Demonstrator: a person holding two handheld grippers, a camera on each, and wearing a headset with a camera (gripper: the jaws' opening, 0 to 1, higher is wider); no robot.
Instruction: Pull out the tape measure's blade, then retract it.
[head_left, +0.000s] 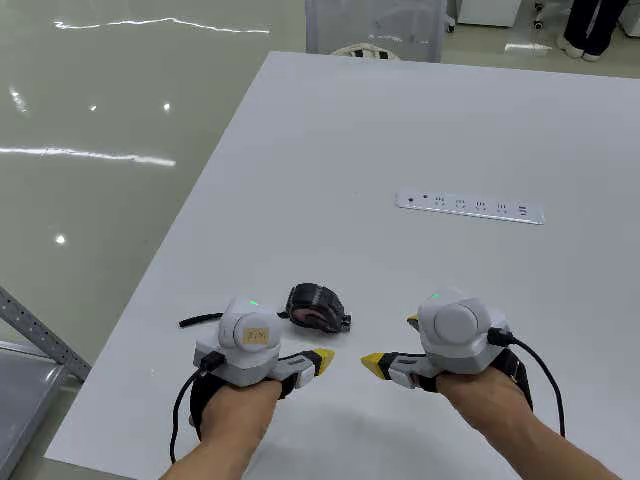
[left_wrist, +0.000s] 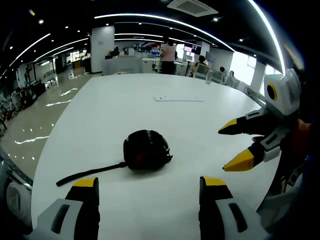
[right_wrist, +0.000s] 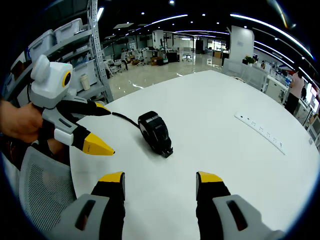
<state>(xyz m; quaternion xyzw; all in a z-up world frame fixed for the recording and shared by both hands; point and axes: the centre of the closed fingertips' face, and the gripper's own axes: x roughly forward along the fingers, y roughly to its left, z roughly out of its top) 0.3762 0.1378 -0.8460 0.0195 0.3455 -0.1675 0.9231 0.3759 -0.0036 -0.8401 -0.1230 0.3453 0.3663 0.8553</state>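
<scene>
A black tape measure (head_left: 317, 307) lies on the white table (head_left: 400, 150) near its front edge, blade wound in, with a black wrist strap (head_left: 200, 320) trailing to the left. My left gripper (head_left: 305, 340) sits just in front of it, open and pointing right. My right gripper (head_left: 393, 342) faces it, open with nothing between its jaws. In the left gripper view the tape measure (left_wrist: 146, 149) lies ahead of the open gripper (left_wrist: 148, 182), with the right gripper (left_wrist: 240, 142) at the right. In the right gripper view the tape measure (right_wrist: 156, 132) lies beyond the open gripper (right_wrist: 160, 177), the left gripper (right_wrist: 100, 127) beside it.
A white power strip (head_left: 470, 207) lies flat further back on the right. The table's left edge (head_left: 200, 200) drops to a glossy floor. A metal shelf frame (head_left: 30, 330) stands at the lower left, a chair (head_left: 370, 30) at the far end.
</scene>
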